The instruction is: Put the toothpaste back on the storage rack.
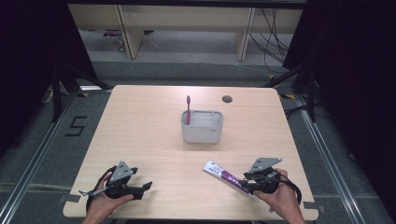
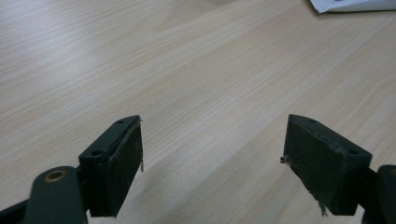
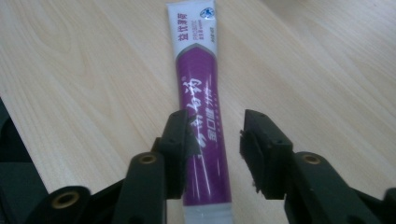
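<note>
The right hand-held gripper [image 3: 212,140] stands with its jaws spread, not pressing, around the purple toothpaste tube [image 3: 200,98], which lies flat on the table [image 1: 149,140] near the front edge. The left hand-held gripper [image 2: 212,154] is spread over bare wood. The risk, I judge — closing off-centre could skid the slick tube sideways, or squeeze paste out.

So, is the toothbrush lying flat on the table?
No, the toothbrush stands upright in the left part of the white holder at the middle of the table.
</note>
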Demonstrator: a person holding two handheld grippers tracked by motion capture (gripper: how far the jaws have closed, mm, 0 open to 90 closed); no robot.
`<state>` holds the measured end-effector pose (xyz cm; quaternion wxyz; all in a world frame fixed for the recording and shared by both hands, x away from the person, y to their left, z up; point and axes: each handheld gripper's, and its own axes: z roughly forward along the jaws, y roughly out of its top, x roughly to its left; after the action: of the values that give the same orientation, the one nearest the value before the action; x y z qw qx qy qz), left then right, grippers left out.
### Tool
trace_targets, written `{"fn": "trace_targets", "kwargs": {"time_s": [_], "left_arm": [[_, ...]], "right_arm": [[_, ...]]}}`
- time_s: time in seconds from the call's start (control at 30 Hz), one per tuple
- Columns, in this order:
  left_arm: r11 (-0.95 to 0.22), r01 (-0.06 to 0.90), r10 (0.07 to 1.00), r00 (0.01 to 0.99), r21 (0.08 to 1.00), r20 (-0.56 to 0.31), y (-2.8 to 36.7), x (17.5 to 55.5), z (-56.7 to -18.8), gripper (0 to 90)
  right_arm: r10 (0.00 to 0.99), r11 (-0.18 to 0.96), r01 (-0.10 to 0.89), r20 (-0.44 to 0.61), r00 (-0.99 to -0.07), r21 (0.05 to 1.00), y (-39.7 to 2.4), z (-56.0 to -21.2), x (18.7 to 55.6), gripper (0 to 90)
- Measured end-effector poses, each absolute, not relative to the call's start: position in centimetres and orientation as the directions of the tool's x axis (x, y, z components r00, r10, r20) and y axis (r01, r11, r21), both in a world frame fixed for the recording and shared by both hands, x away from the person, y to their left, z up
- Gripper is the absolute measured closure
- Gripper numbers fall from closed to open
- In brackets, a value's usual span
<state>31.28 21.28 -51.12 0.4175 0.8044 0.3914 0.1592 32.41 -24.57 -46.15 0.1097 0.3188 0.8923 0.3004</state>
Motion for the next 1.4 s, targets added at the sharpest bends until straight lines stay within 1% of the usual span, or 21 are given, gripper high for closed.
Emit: {"fn": "trace_targets", "kwargs": {"time_s": [0.03, 0.07, 0.1, 0.13, 0.17, 0.2, 0.3, 0.33, 0.37, 0.4, 0.47, 0.63, 0.7, 0.73, 0.9, 0.93, 1.03, 1.07, 1.1, 1.3, 1.4], "left_arm": [[-0.366, 0.489, 0.753, 0.655, 0.792, -0.057, 21.4, 31.4, -51.1, 19.4], [-0.36, 0.488, 0.756, 0.652, 0.796, -0.058, 21.4, 31.4, -51.1, 19.4], [-0.36, 0.488, 0.756, 0.652, 0.796, -0.058, 21.4, 31.4, -51.1, 19.4], [-0.369, 0.495, 0.754, 0.654, 0.787, -0.057, 21.5, 31.3, -51.1, 19.4], [-0.369, 0.495, 0.754, 0.654, 0.787, -0.057, 21.5, 31.3, -51.1, 19.4], [-0.351, 0.491, 0.757, 0.65, 0.797, -0.066, 21.4, 31.3, -51.1, 19.4], [-0.36, 0.488, 0.755, 0.653, 0.795, -0.059, 21.4, 31.4, -51.1, 19.4], [-0.362, 0.489, 0.754, 0.655, 0.793, -0.06, 21.5, 31.4, -51.0, 19.4], [-0.362, 0.489, 0.754, 0.655, 0.793, -0.06, 21.5, 31.4, -51.0, 19.4], [-0.361, 0.489, 0.754, 0.654, 0.794, -0.06, 21.4, 31.4, -51.0, 19.4], [-0.367, 0.494, 0.754, 0.654, 0.788, -0.059, 21.5, 31.3, -51.0, 19.4], [-0.358, 0.49, 0.754, 0.653, 0.795, -0.062, 21.4, 31.4, -51.1, 19.4], [-0.367, 0.493, 0.754, 0.654, 0.789, -0.058, 21.5, 31.3, -51.0, 19.4], [-0.354, 0.484, 0.755, 0.653, 0.8, -0.062, 21.4, 31.4, -51.0, 19.4], [-0.366, 0.49, 0.751, 0.657, 0.791, -0.06, 21.5, 31.4, -51.0, 19.4], [-0.34, 0.492, 0.762, 0.644, 0.802, -0.072, 21.3, 31.4, -51.1, 19.4], [-0.368, 0.493, 0.752, 0.656, 0.788, -0.058, 21.5, 31.3, -51.0, 19.4], [-0.331, 0.488, 0.759, 0.646, 0.808, -0.079, 21.2, 31.3, -51.1, 19.4], [-0.331, 0.488, 0.759, 0.646, 0.808, -0.079, 21.2, 31.3, -51.1, 19.4], [-0.347, 0.493, 0.757, 0.65, 0.798, -0.073, 21.2, 31.3, -51.1, 19.3], [-0.376, 0.489, 0.748, 0.662, 0.787, -0.054, 21.4, 31.3, -51.1, 19.3]], "right_arm": [[0.635, 0.616, 0.503, -0.004, -0.773, 0.606, -24.6, -46.2, 32.4, 60.6], [0.634, 0.645, 0.519, -0.014, -0.773, 0.561, -23.8, -46.1, 32.6, 57.2], [0.634, 0.645, 0.519, -0.014, -0.773, 0.561, -23.8, -46.1, 32.6, 57.2], [0.623, 0.671, 0.508, -0.039, -0.781, 0.54, -23.0, -46.2, 33.0, 54.8], [0.623, 0.671, 0.508, -0.039, -0.781, 0.54, -23.0, -46.2, 33.0, 54.8], [0.598, 0.706, 0.502, -0.042, -0.8, 0.5, -22.5, -46.1, 33.3, 54.0], [0.596, 0.715, 0.513, -0.029, -0.803, 0.475, -22.0, -46.2, 33.5, 52.2], [0.587, 0.733, 0.513, -0.036, -0.809, 0.447, -21.5, -46.2, 33.8, 52.3], [0.587, 0.733, 0.513, -0.036, -0.809, 0.447, -21.5, -46.2, 33.8, 52.3], [0.564, 0.752, 0.493, -0.04, -0.825, 0.437, -21.3, -46.4, 34.1, 52.2], [0.562, 0.766, 0.504, -0.035, -0.826, 0.399, -20.6, -46.3, 34.4, 52.6], [0.552, 0.783, 0.507, -0.028, -0.833, 0.36, -20.0, -46.4, 34.9, 54.2], [0.547, 0.796, 0.512, -0.025, -0.837, 0.323, -19.7, -46.6, 35.2, 55.1], [0.539, 0.802, 0.504, -0.025, -0.842, 0.321, -19.6, -46.6, 35.4, 55.8], [0.544, 0.805, 0.516, -0.016, -0.839, 0.293, -19.4, -46.9, 35.8, 57.4], [0.537, 0.81, 0.511, -0.011, -0.844, 0.289, -19.3, -46.9, 36.0, 57.9], [0.54, 0.811, 0.516, -0.014, -0.841, 0.275, -19.3, -46.9, 36.1, 58.5], [0.541, 0.813, 0.519, -0.013, -0.841, 0.264, -19.1, -47.0, 36.3, 59.0], [0.541, 0.813, 0.519, -0.013, -0.841, 0.264, -19.1, -47.0, 36.3, 59.0], [0.533, 0.825, 0.518, -0.009, -0.846, 0.226, -18.5, -47.3, 36.8, 59.9], [0.534, 0.827, 0.523, 0.006, -0.846, 0.204, -18.3, -47.6, 37.1, 60.7]]}}
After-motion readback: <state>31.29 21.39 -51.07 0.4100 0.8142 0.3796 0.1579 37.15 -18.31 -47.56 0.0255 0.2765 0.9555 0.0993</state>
